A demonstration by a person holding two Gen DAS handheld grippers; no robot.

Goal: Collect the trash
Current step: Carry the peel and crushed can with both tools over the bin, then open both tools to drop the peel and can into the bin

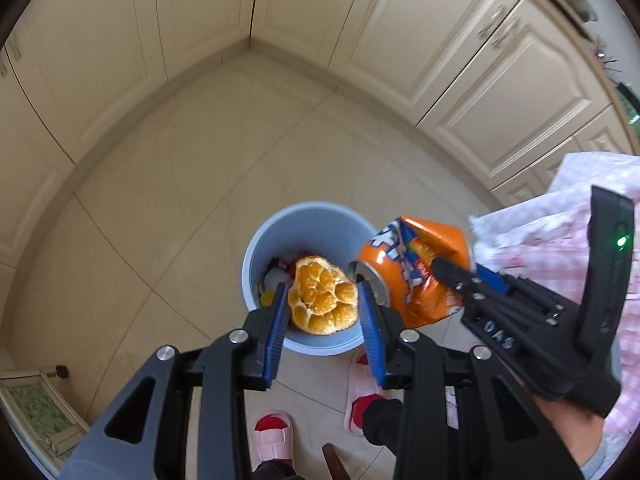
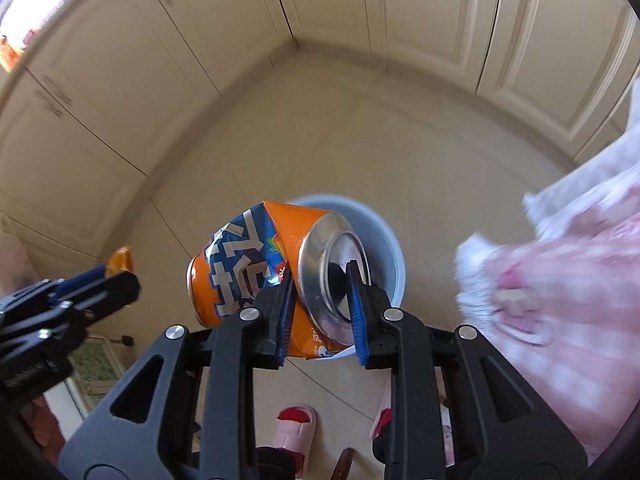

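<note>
Both claws are loaded and hang over the bin. Left claw [image 1: 323, 304]: blue pads pressed on either side of an orange peel [image 1: 322, 300], opened out like a flower, pale pith side facing my camera. Right claw [image 2: 320, 308]: clamped on a crushed orange soda can [image 2: 256, 264]; one finger [image 2: 356, 312] sits inside the can's open mouth, the other presses the outer wall, so the rim is pinched between them.

Working down by size. Cream cabinet doors [image 1: 460, 60] wrap the corner of the room on two sides. Beige tiled floor [image 1: 180, 200] fills the middle. Pink checked cloth [image 1: 560, 248] crowds the right edge of both views; in the right wrist view it is blurred.

Light blue bin [image 1: 272, 236] stands on the floor, directly under the peel in the left view. Inside it I see some scraps, red and white and yellow; I cannot tell what they are. In the right view the bin [image 2: 392, 248] is mostly hidden behind the can.

Can sits just right of the peel in the left view [image 1: 412, 264], tilted, silver top turned towards the peel, dented hard in the middle.

Pink slippers [image 1: 272, 436] with red toes on the floor below the claws.
</note>
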